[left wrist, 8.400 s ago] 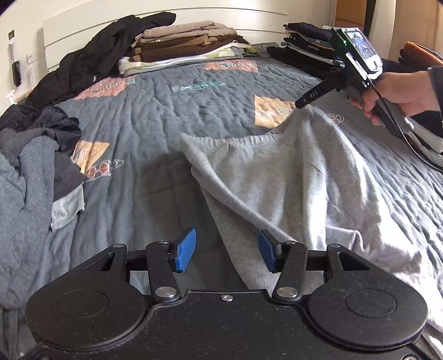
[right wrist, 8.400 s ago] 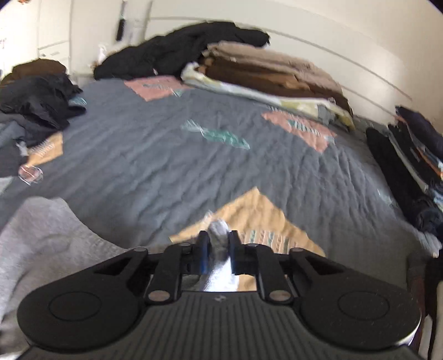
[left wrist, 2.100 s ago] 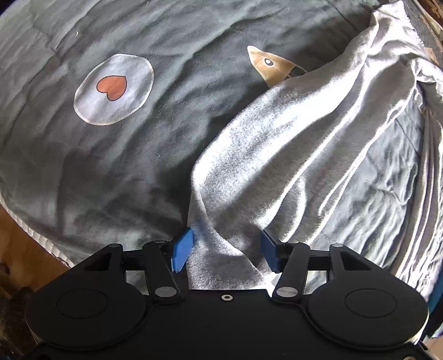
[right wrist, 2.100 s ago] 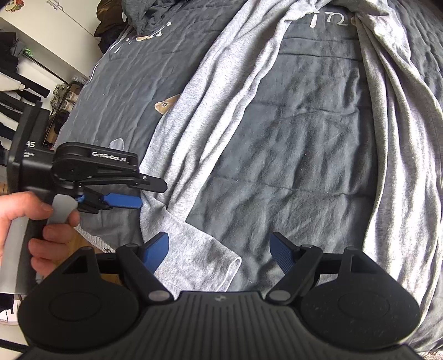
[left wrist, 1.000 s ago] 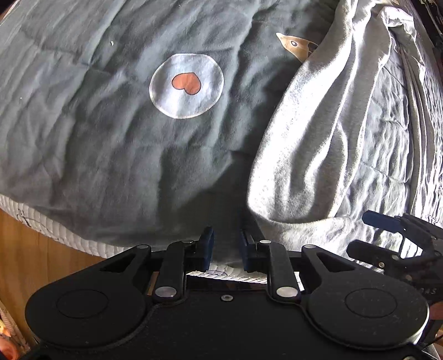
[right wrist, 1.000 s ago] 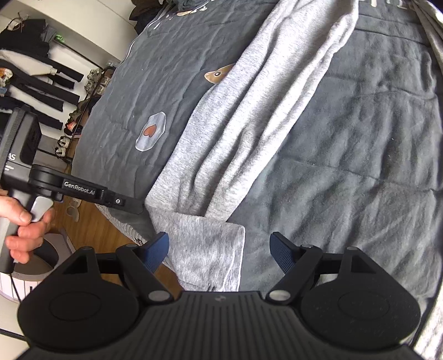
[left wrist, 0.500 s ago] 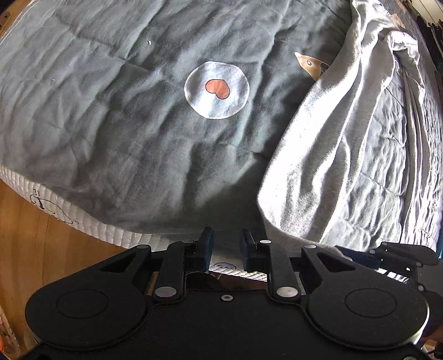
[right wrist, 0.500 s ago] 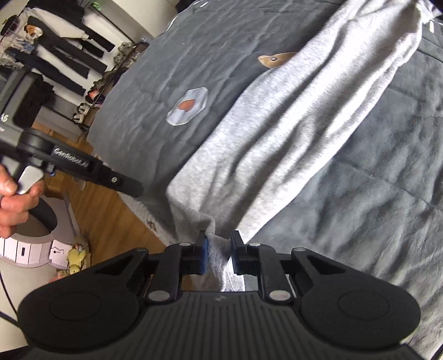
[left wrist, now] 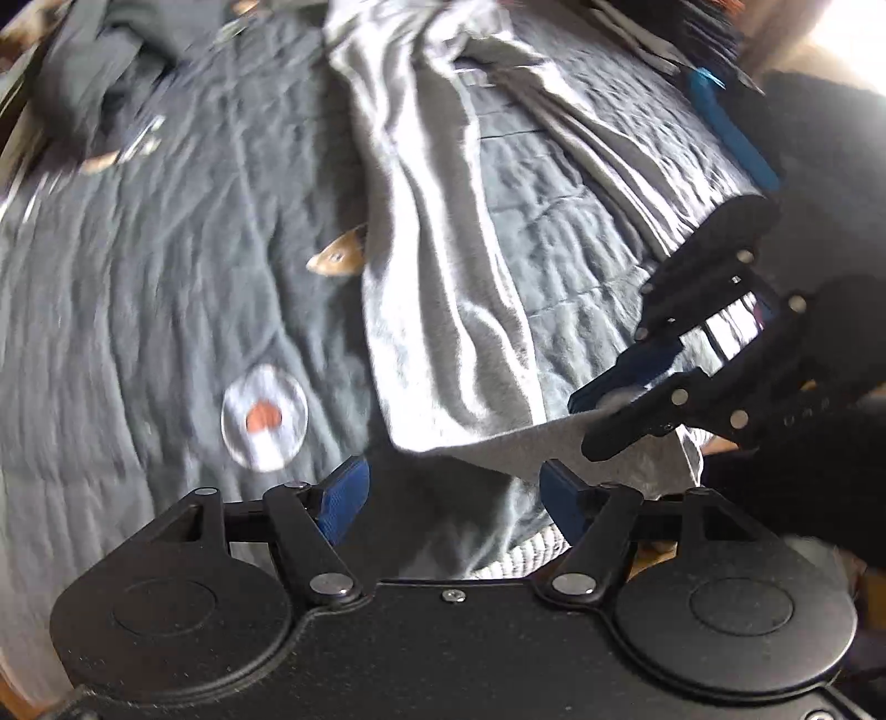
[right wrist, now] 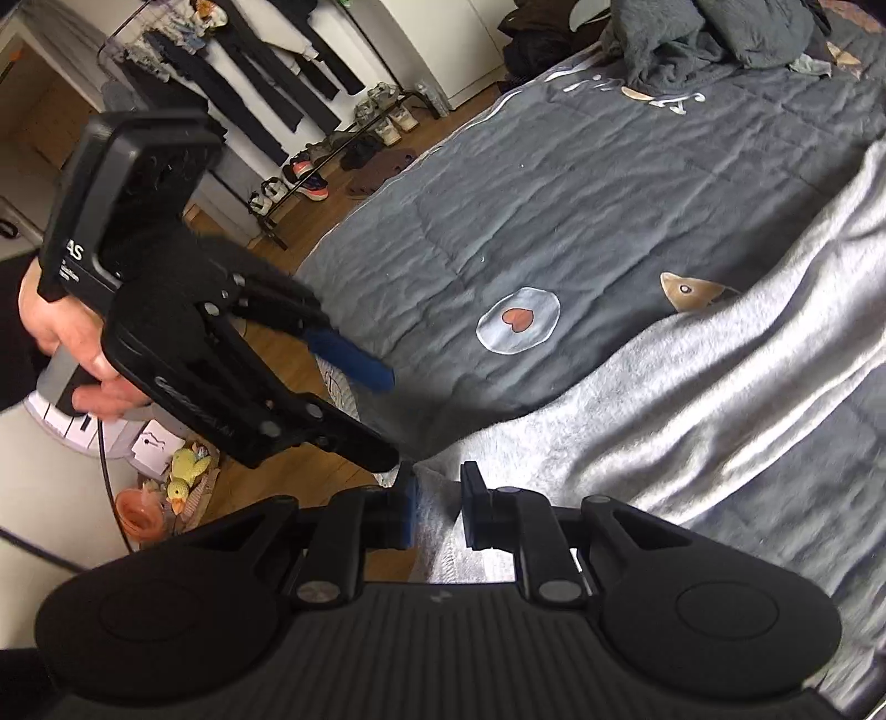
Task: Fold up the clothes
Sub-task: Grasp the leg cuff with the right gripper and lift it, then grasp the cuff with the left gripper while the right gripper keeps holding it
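- The light grey fleece garment (right wrist: 692, 399) is lying stretched along the dark grey quilted bed cover (right wrist: 498, 183).
- The right gripper (right wrist: 437, 507) is pinching its hem at the bed's foot.
- The left gripper (left wrist: 451, 493) is opening, nothing pressed between its blue pads.
- Its housing is showing the letters "AS".

Bed covered by a dark grey quilted blanket (right wrist: 554, 183) printed with a white circle holding an orange heart (right wrist: 519, 320) and a tan fish shape (right wrist: 692, 291). Light grey fleece garment (left wrist: 437, 266) spread lengthwise on the blanket, partly covering the fish, its near end lifted off at the bed's edge. Heap of dark grey clothes (right wrist: 709, 33) piled at the far end. Wooden floor (right wrist: 332, 205) beside the bed, with shoes on a low rack.
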